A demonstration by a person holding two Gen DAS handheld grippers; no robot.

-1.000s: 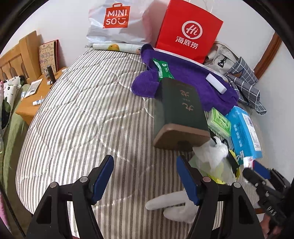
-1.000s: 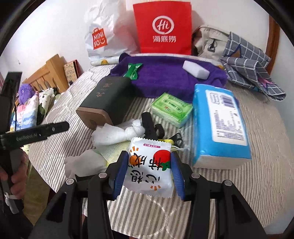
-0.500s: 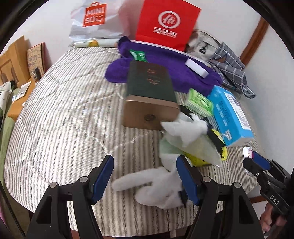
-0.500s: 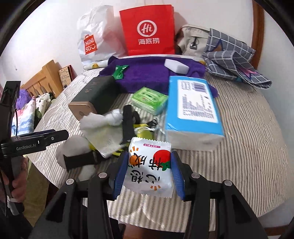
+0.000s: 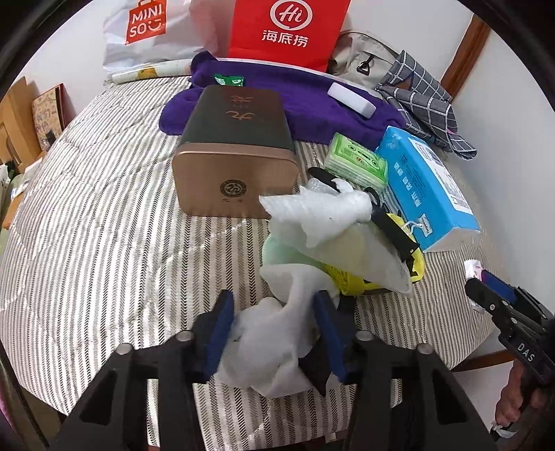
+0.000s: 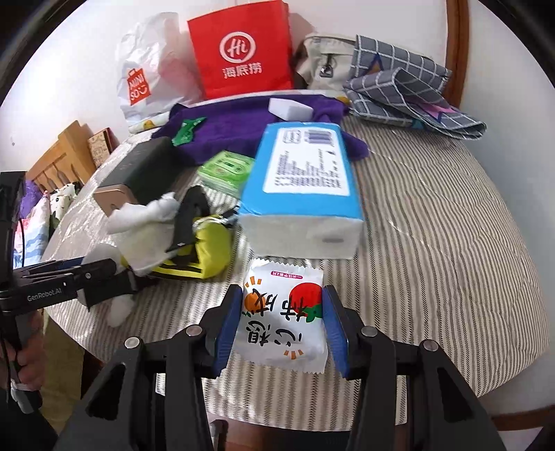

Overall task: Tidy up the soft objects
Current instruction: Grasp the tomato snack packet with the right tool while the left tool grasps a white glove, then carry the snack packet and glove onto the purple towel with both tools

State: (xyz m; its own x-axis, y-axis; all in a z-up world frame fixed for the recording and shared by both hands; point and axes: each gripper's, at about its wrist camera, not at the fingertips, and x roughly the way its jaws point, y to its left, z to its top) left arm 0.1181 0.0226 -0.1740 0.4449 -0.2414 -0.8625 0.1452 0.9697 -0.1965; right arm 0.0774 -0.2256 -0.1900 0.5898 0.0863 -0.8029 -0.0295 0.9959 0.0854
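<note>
My left gripper (image 5: 274, 312) has closed on a white foam wrap (image 5: 267, 343) at the near edge of the striped bed (image 5: 86, 243); it also shows from the side in the right wrist view (image 6: 100, 274). More white foam (image 5: 319, 211) and a yellow-green pouch (image 5: 412, 267) lie just beyond it. My right gripper (image 6: 282, 319) is shut on a white snack packet (image 6: 282, 322) printed with an orange and a tomato, held low over the bed in front of the blue tissue pack (image 6: 305, 173).
A dark green and gold tin (image 5: 236, 149) lies mid-bed. A green tissue packet (image 5: 357, 163), purple towel (image 5: 270, 86), white eraser block (image 5: 350, 99), red bag (image 5: 288, 31), Miniso bag (image 5: 149, 31) and plaid cloth (image 5: 423, 100) sit behind.
My left gripper swung right, moved onto the white foam wrap and narrowed from wide open to closed on it. My right gripper, still holding the snack packet, moved forward toward the blue tissue pack.
</note>
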